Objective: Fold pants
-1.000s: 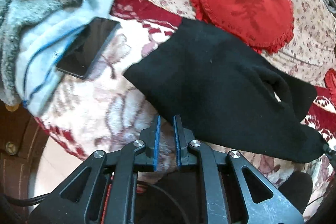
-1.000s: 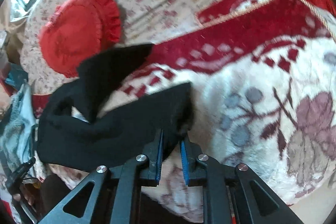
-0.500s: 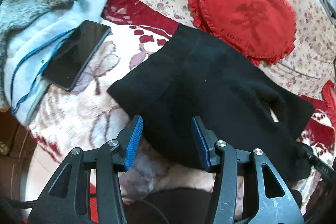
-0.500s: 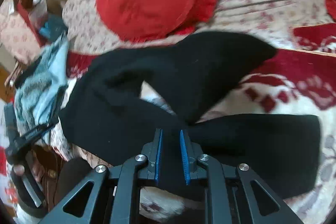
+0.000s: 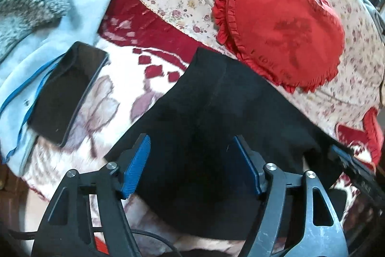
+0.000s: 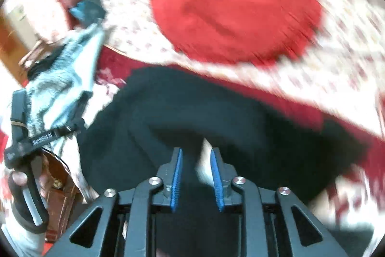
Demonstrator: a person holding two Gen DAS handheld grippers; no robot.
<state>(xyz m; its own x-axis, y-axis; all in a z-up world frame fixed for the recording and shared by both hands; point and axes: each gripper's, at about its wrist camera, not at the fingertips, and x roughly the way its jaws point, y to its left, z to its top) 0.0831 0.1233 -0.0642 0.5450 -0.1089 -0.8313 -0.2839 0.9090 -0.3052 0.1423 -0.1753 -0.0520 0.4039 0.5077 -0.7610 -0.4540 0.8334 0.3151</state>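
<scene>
Black pants [image 5: 216, 112] lie bunched and doubled over on a floral blanket [image 5: 101, 112]. My left gripper [image 5: 191, 139] hovers over their near edge; its jaws are opening wide and its blue pads [image 5: 137, 160] press on nothing. The right wrist view is blurred by motion. There my right gripper [image 6: 196, 153] sits low over the pants [image 6: 156, 112], its jaws opening, with dark cloth and a strip of white blanket showing in the gap. A hand holds the left gripper [image 6: 28, 143] at that view's left edge.
A dark phone [image 5: 65, 90] rests on a pale blue fleece jacket [image 5: 48, 11] at the left. A red heart-shaped cushion [image 5: 284, 28] lies just beyond the pants, and another red cushion [image 5: 368, 136] at the right. The bed's brown wooden edge [image 6: 60, 196] is near.
The left gripper went from shut to wide open and slid over the pants. The right gripper swept left, carrying a pant leg across the rest, and its jaws have parted.
</scene>
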